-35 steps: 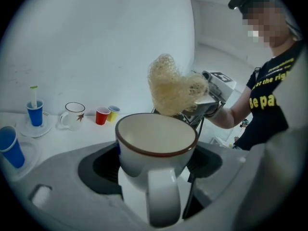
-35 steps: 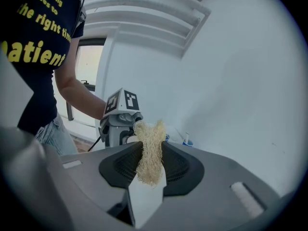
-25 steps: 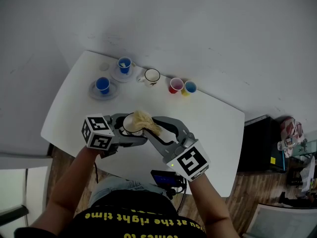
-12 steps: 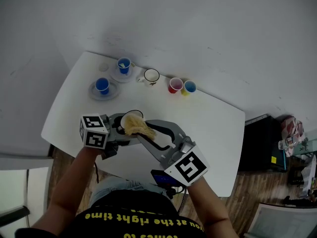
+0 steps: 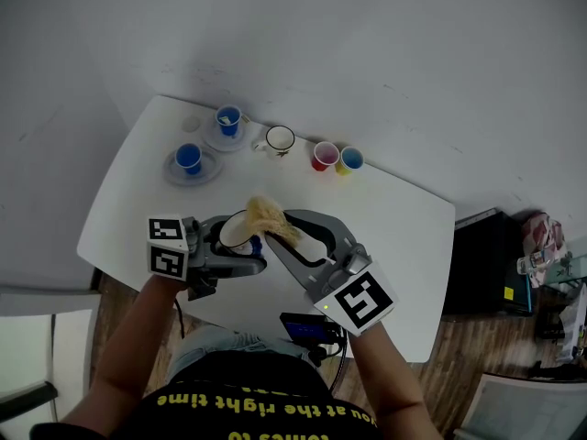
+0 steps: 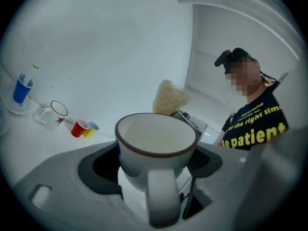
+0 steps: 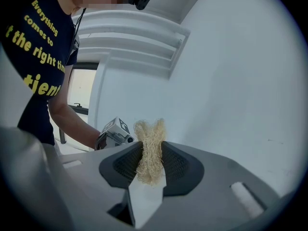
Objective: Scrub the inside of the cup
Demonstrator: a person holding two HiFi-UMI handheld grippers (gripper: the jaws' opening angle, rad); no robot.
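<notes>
The left gripper [image 6: 156, 166] has its jaws closed on the cup [image 6: 155, 139]. The pads press the cup's two sides, with the handle facing back toward the gripper body and the mouth tipped up and away from it. The right gripper [image 7: 150, 163] has its jaws part closed, pinching a wad of straw-coloured scrubber [image 7: 149, 137]. A tuft sticks out past the tips and a little hangs behind them.

From where I stand the scrubber is not in the cup. It sits just past the far rim, above the mouth, close to it and maybe brushing the lip.

To scrub well, I'd say the tuft has to go down through the mouth, with the right jaws following only as far as the rim allows. The loose fibres ahead of the tips should do the rubbing, not the hard tips. The scrubbing should circle the wall and then press to the bottom.

The left jaws hold the cup low on its body, so pushing hard against one wall could twist it between the pads. It would be better to press along the line of the grip and turn the cup to bring round fresh wall. The pinch on the scrubber looks narrow, and a snag on the rim could drag it out of the jaws.
</notes>
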